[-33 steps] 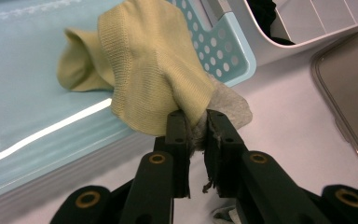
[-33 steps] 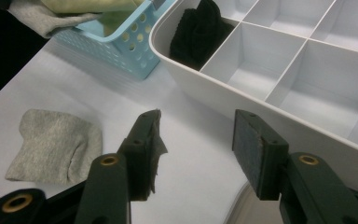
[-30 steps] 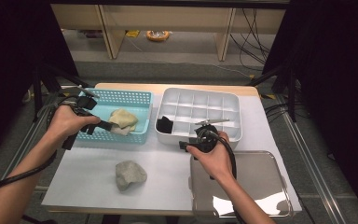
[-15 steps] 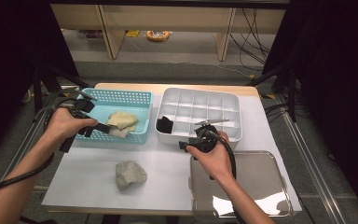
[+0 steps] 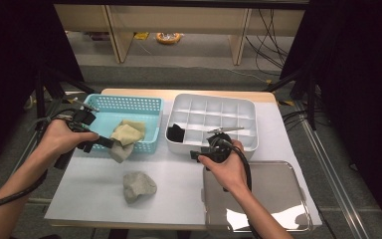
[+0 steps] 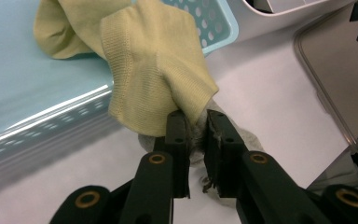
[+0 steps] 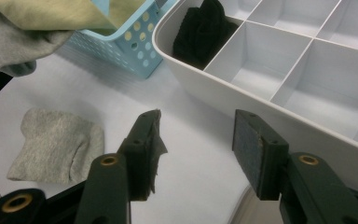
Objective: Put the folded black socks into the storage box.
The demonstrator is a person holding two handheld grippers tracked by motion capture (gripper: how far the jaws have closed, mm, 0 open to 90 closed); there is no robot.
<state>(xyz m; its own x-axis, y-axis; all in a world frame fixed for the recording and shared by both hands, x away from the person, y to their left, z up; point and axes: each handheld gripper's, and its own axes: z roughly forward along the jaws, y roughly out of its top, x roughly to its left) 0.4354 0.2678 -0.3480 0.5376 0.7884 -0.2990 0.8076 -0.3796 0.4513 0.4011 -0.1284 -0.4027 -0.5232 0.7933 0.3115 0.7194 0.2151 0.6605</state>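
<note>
My left gripper (image 5: 110,144) (image 6: 196,123) is shut on a grey sock (image 5: 120,152) (image 6: 242,140) at the front edge of the blue basket (image 5: 129,103). A yellow sock (image 5: 128,131) (image 6: 154,70) lies against the grey one, draped over the jaw tips and trailing back into the basket. My right gripper (image 5: 201,152) (image 7: 198,123) is open with nothing between its jaws, just in front of the white divided tray (image 5: 248,107). A second grey sock (image 5: 139,185) (image 7: 56,144) lies folded on the white table. A black sock (image 5: 175,133) (image 7: 203,30) sits in the tray's near left compartment.
A shiny steel tray (image 5: 273,194) lies at the near right, under the right forearm. The white table top (image 5: 94,194) ends at a wooden edge behind the basket and the divided tray. Dark stands flank the table on both sides.
The left gripper has drawn the socks slightly toward the basket's front edge, so the grey sock hangs farther over it. The right gripper has stayed put.
</note>
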